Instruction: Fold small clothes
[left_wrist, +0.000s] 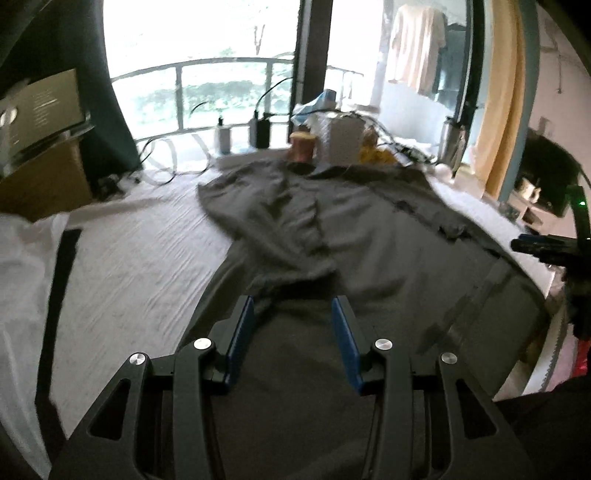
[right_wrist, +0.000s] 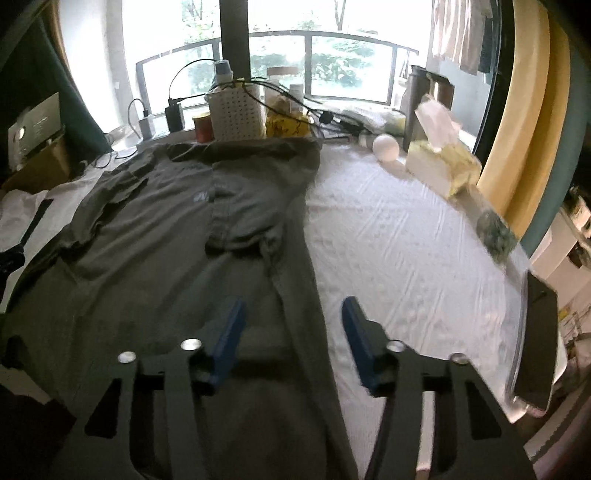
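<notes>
Two hand-held grippers are hovering low over a white-sheeted bed (right_wrist: 406, 236), both released, blue pads spread apart and gripping nothing. The left hand-held gripper (left_wrist: 292, 314) is hanging above the near part of a dark grey cotton T-shirt (left_wrist: 332, 236), cloth showing between its pads. The right hand-held gripper (right_wrist: 293, 314) is straddling the shirt's right side, its left pad over grey fabric, its right pad over bare sheet. The T-shirt (right_wrist: 166, 229) is lying spread along the bed's left half, partly folded lengthwise, one sleeve doubled onto the chest, collar end toward the far edge. Along that far edge are sitting a white perforated plastic basket (right_wrist: 234, 112), a red cylindrical tin (right_wrist: 203, 127), a white ball (right_wrist: 386, 147) and a pale yellow tissue box (right_wrist: 441, 166). A dark flat tablet (right_wrist: 537, 332) is resting at the bed's right edge.
</notes>
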